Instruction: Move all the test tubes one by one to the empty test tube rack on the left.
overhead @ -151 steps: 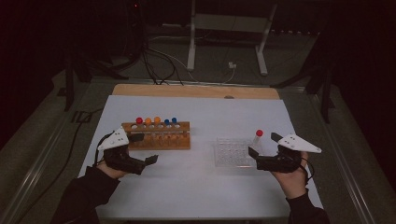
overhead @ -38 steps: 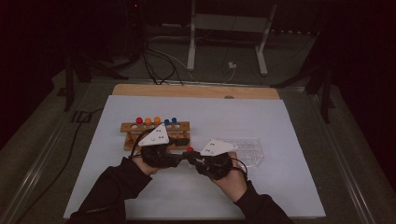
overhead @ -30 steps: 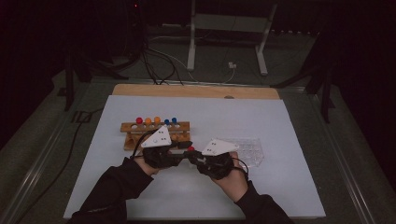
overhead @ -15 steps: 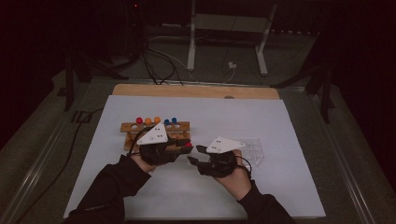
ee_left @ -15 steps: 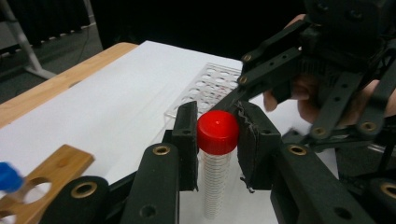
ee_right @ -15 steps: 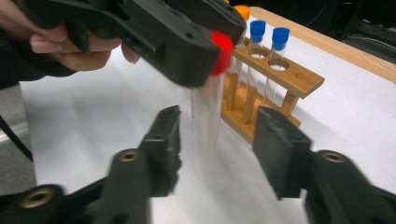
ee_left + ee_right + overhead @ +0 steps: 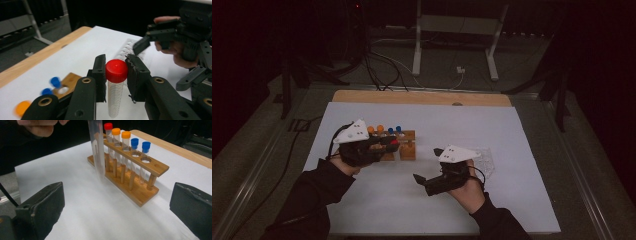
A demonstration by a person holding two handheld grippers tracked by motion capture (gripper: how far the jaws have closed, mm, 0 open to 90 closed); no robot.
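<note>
From above: left tongs point(image 7: 388, 143) hold a red-capped tube point(image 7: 394, 142) beside the wooden rack point(image 7: 408, 150) on the counter point(image 7: 532, 150); right tongs point(image 7: 428, 164) apart from it, jaws just opened, nothing between. Left gripper view: pads clamp the tube's red cap point(image 7: 116, 70), tube hangs upright. Right gripper view: jaws wide; rack holds one red, two orange, two blue tubes point(image 7: 145, 161); end holes free.

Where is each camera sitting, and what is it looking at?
High view: above the person's side, looking forward and down at the table; forearms and both hands show.
Left gripper view: on the left gripper, facing its red-capped tube; own jaws show.
Right gripper view: on the right gripper, facing the wooden rack; own jaws show.
Shared: tube and rack.
</note>
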